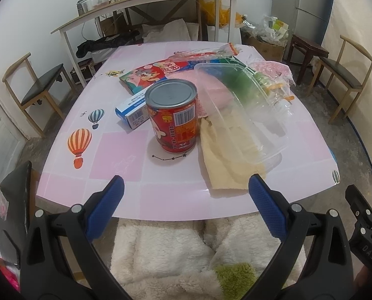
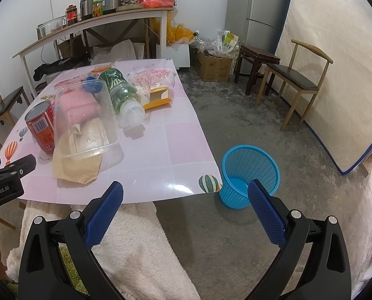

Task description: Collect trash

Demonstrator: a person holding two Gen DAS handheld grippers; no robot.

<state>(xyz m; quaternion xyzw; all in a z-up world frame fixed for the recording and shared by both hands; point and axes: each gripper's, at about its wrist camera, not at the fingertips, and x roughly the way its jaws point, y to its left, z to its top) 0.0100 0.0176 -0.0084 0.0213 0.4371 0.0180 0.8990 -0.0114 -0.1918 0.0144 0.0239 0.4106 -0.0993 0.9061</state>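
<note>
Collecting has not begun: both tools hover short of the near edge of the worktop (image 1: 176, 200), and nothing lies in the blue basket (image 2: 248, 175), which stands on the floor just off the worktop's right corner. The left gripper (image 1: 186, 192) has its jaws spread wide and empty, lined up with the red can (image 1: 172, 115), which stands upright near the middle of the worktop. The right gripper (image 2: 186, 195) is likewise spread wide and empty, facing the worktop corner and the basket. The remaining trash sits behind and beside the can: a small blue-and-white carton (image 1: 132, 111) touching its left side, a clear plastic tub (image 1: 238, 110) tilted over a beige paper bag (image 1: 226, 157), a green bottle (image 2: 122, 95) on its side, and a yellow box (image 2: 158, 97). The next move is judged to call for advancing one gripper around the can, closing on its body, and carrying it to the basket.
</note>
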